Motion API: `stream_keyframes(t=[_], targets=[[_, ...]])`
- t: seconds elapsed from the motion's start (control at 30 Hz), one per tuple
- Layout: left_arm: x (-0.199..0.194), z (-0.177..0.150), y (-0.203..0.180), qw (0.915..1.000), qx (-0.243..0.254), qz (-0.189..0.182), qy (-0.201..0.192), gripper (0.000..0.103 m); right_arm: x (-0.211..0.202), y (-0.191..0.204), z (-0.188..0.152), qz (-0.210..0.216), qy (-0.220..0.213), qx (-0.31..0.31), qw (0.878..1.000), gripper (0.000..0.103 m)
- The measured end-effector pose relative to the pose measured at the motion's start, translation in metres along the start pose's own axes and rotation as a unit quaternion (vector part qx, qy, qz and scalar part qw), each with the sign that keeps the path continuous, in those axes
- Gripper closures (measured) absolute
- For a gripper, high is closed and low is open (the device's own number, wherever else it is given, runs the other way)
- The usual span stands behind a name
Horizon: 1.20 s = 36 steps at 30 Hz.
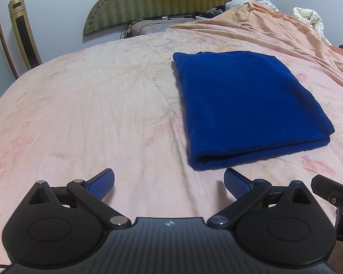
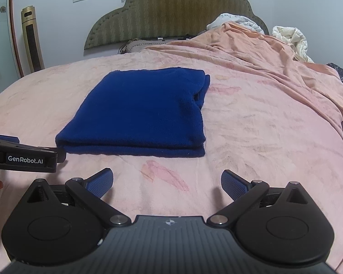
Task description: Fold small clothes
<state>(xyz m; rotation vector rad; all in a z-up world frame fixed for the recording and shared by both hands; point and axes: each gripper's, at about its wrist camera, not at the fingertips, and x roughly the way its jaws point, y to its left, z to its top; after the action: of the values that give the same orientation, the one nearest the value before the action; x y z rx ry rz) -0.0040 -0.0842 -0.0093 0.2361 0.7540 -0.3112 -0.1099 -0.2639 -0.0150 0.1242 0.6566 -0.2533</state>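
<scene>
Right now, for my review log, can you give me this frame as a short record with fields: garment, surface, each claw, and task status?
garment: blue knit garment, folded into a flat rectangle, layers stacked, fold edge toward the cameras
surface: pink bedsheet, wrinkled, garment lying on it
left claw: open, empty, short of the garment's near edge, not touching
right claw: open, empty, short of the garment, not touching
background: padded headboard, bunched white bedding at far right
task status: garment looks already folded; neither claw holds anything
</scene>
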Motion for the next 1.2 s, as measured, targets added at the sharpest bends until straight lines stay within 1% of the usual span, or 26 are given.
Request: stream_keyframes(t=[0.57,0.9,1.07,1.13,1.2], targets=[[0.005,-0.001,-0.001,1.0,0.001,0.0,0.004,0.0,0.004,0.0,-0.001,0.005,0.005,0.01,1.0,0.001],[0.01,-0.009,-0.001,1.0,-0.006,-0.007,0.003,0.0,0.01,-0.002,-0.001,0.006,0.008,0.015,1.0,0.001],[0.013,-0.01,0.0,0.9999,-0.011,-0.011,0.005,0.0,0.019,-0.002,0.001,0.003,0.011,0.014,1.0,0.001],[0.013,-0.012,0.002,0.9999,-0.014,-0.01,0.001,0.0,0.023,-0.002,0.002,-0.003,0.016,0.012,1.0,0.001],[0.014,-0.013,0.003,0.9997,-0.02,-0.011,-0.001,0.0,0.025,-0.001,0.0,-0.011,0.011,0.008,1.0,0.0]])
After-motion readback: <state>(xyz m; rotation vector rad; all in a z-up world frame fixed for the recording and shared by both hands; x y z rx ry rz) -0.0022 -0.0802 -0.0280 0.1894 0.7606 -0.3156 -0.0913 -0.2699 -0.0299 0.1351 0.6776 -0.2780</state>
